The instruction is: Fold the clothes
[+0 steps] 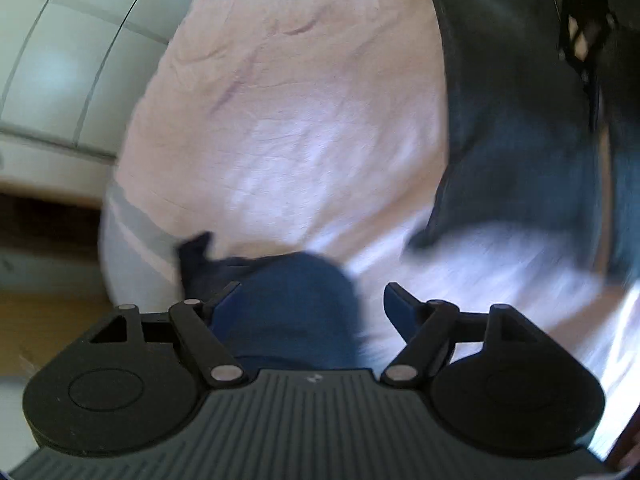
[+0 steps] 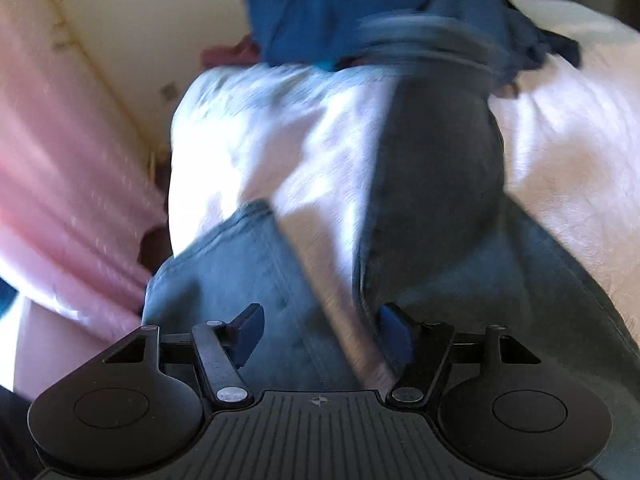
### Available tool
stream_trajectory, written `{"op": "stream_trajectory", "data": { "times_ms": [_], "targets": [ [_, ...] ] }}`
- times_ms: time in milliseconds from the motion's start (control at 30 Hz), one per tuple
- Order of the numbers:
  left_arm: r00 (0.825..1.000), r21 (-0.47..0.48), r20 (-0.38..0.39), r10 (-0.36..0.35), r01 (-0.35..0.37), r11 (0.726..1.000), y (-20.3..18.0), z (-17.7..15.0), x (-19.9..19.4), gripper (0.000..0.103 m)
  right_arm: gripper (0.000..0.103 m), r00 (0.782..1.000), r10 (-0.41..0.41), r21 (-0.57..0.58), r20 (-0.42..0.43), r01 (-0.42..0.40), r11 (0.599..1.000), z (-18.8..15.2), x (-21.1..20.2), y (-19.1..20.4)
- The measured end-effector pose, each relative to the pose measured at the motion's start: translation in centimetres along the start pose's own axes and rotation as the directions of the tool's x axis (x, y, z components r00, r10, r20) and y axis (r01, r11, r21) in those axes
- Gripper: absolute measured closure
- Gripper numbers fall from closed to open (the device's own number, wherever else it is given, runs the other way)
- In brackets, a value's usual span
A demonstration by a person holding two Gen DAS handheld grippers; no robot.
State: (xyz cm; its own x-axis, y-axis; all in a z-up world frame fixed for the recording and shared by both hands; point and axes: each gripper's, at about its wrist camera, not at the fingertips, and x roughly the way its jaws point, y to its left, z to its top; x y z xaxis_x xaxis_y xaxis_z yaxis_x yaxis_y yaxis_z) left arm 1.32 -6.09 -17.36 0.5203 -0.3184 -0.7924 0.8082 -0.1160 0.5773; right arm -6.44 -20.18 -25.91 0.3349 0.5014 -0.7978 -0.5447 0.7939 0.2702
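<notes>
The bed (image 1: 288, 128), spread with a pale pinkish-white sheet, fills most of both views and carries all the clothes. In the left wrist view a dark grey-blue garment (image 1: 520, 152), denim by the look of it, lies along the bed's right side, its lower edge ending on the sheet. Left of the bed stands a white cabinet (image 1: 72, 80) with panelled fronts. At the bed's near edge a navy blue cloth (image 1: 288, 304) lies bunched, directly under the left gripper (image 1: 308, 308). Its jaws stand spread; the blur hides whether the left pad touches the cloth, and the right pad hangs clear over the sheet.

In the right wrist view the jeans (image 2: 436, 184) stretch across the bed from the far end toward the camera, with a paler folded part (image 2: 240, 276) at the bed's near left corner. A blue garment (image 2: 320, 12) sits crumpled at the bed's far end. A pink curtain (image 2: 60, 160) hangs to the left of the bed. The right gripper (image 2: 320, 332) hovers over the jeans with its jaws released, gripping nothing.
</notes>
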Motion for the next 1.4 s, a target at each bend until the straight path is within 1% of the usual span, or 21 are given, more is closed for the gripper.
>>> {"op": "stream_trajectory", "data": {
  "times_ms": [100, 200, 267, 367, 433, 467, 500, 533, 633, 767, 800, 833, 900, 967, 1000, 1033, 1167, 1267, 1333, 1367, 1400],
  "targets": [
    [0.994, -0.189, 0.031, -0.102, 0.106, 0.976, -0.8, 1.1, 2.1, 0.029, 0.035, 1.0, -0.013, 0.067, 0.02, 0.012, 0.998, -0.7, -2.0, -1.6],
    [0.974, -0.314, 0.037, -0.223, 0.223, 0.923, -1.5, 1.9, 4.8, 0.029, 0.035, 0.993, -0.108, 0.141, 0.049, 0.101, 0.985, -1.9, -5.2, -4.1],
    [0.955, -0.352, 0.037, -0.293, 0.287, 0.891, -2.0, 2.1, 7.2, 0.029, 0.035, 0.981, -0.19, 0.177, 0.038, 0.18, 0.968, -2.8, -7.3, -6.9],
    [0.933, -0.386, -0.008, -0.36, 0.329, 0.862, -3.0, 2.0, 11.2, 0.031, 0.035, 0.95, -0.313, 0.2, -0.018, 0.31, 0.929, -4.4, -9.9, -12.5],
    [0.908, -0.428, -0.034, -0.419, 0.365, 0.827, -3.1, 1.5, 13.5, 0.041, 0.035, 0.93, -0.364, 0.178, -0.053, 0.368, 0.913, -5.2, -11.0, -16.4],
    [0.891, -0.45, -0.041, -0.451, 0.387, 0.805, -3.1, 1.2, 14.3, 0.056, 0.035, 0.919, -0.388, 0.163, -0.072, 0.394, 0.904, -5.5, -11.4, -18.3],
    [0.88, -0.463, -0.04, -0.473, 0.403, 0.79, -3.2, 1.1, 14.8, 0.06, 0.035, 0.914, -0.395, 0.144, -0.09, 0.404, 0.903, -5.5, -11.5, -20.0],
    [0.88, -0.456, -0.039, -0.474, 0.406, 0.792, -3.5, 1.2, 14.9, 0.062, 0.035, 0.912, -0.395, 0.123, -0.107, 0.407, 0.905, -5.5, -11.5, -21.5],
    [0.892, -0.407, -0.051, -0.45, 0.393, 0.825, -4.1, 1.6, 14.1, 0.095, 0.035, 0.918, -0.348, 0.074, -0.193, 0.367, 0.927, -5.2, -10.6, -25.5],
    [0.91, -0.359, -0.045, -0.413, 0.371, 0.857, -3.8, 2.0, 12.0, 0.1, 0.038, 0.933, -0.19, 0.118, -0.305, 0.235, 0.965, -5.5, -8.4, -28.3],
    [0.917, -0.359, -0.035, -0.397, 0.359, 0.862, -3.3, 2.0, 11.2, 0.1, 0.055, 0.934, -0.157, 0.145, -0.319, 0.213, 0.966, -5.6, -8.3, -28.4],
    [0.928, -0.372, -0.017, -0.373, 0.34, 0.864, -2.6, 2.0, 10.2, 0.1, 0.092, 0.932, -0.16, 0.145, -0.325, 0.217, 0.965, -5.4, -8.5, -28.2],
    [0.945, -0.397, 0.004, -0.326, 0.301, 0.867, -0.9, 1.9, 8.8, 0.1, 0.093, 0.935, -0.204, 0.115, -0.29, 0.246, 0.962, -4.7, -9.6, -27.6],
    [0.958, -0.43, 0.011, -0.287, 0.263, 0.864, 0.7, 1.7, 8.3, 0.103, 0.093, 0.944, -0.245, 0.135, -0.22, 0.278, 0.951, -4.1, -11.3, -28.0],
    [0.961, -0.442, 0.012, -0.275, 0.252, 0.861, 1.4, 1.6, 8.2, 0.103, 0.094, 0.946, -0.267, 0.152, -0.185, 0.296, 0.943, -3.8, -12.1, -28.4],
    [0.961, -0.453, 0.005, -0.276, 0.248, 0.856, 1.8, 1.6, 8.8, 0.103, 0.099, 0.946, -0.289, 0.17, -0.149, 0.313, 0.935, -3.5, -12.9, -28.9],
    [0.963, -0.503, -0.063, -0.263, 0.197, 0.842, 2.2, 1.6, 11.8, 0.103, 0.098, 0.918, -0.393, 0.232, -0.047, 0.393, 0.89, -2.7, -14.0, -30.4],
    [0.965, -0.502, -0.083, -0.25, 0.176, 0.847, 1.9, 2.0, 11.6, 0.094, 0.098, 0.889, -0.457, 0.284, -0.027, 0.445, 0.849, -3.3, -13.9, -29.2],
    [0.967, -0.48, -0.087, -0.239, 0.17, 0.861, 1.3, 2.3, 10.6, 0.086, 0.095, 0.883, -0.469, 0.327, -0.004, 0.445, 0.834, -4.4, -14.6, -26.9],
    [0.97, -0.464, -0.094, -0.223, 0.156, 0.872, 0.9, 2.6, 10.5, 0.079, 0.087, 0.883, -0.47, 0.363, 0.004, 0.436, 0.823, -5.5, -15.1, -25.3],
    [0.973, -0.448, -0.099, -0.208, 0.143, 0.882, 0.5, 2.8, 10.2, 0.077, 0.062, 0.882, -0.47, 0.405, 0.009, 0.427, 0.809, -6.7, -15.6, -23.5]
  ]
}}
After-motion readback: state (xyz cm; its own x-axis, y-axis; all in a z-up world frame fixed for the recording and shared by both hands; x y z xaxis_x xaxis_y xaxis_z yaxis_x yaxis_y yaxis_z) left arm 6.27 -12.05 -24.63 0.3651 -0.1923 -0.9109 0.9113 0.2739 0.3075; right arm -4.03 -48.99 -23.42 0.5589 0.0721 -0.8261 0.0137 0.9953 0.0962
